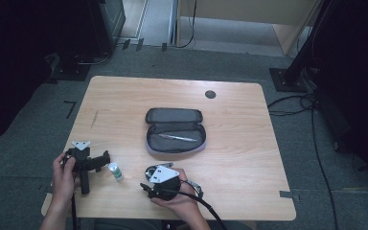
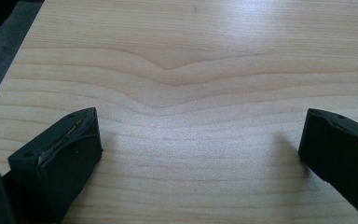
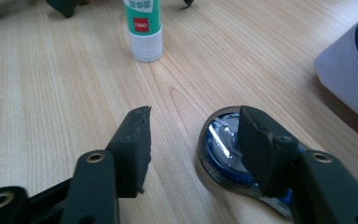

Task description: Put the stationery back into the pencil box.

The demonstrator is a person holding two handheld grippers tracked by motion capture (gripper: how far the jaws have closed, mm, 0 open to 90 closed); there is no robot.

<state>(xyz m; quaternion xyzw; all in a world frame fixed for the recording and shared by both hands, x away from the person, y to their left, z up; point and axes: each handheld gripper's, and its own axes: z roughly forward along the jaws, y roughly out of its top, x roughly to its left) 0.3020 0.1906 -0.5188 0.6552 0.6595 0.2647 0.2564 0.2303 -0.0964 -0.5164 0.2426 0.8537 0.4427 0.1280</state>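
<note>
Two jaws of the right gripper are held half open, gripping nothing; the tape dispenser, probably correction tape, lies under one jaw. The glue stick could be toppled if the gripper is swung wide.

dim room, glare on table, gripper views sharp, soft shadows.

The left gripper lies level in the person's left hand, jaws wide apart. The right gripper, cupped in the right hand, has its jaws parted.
</note>
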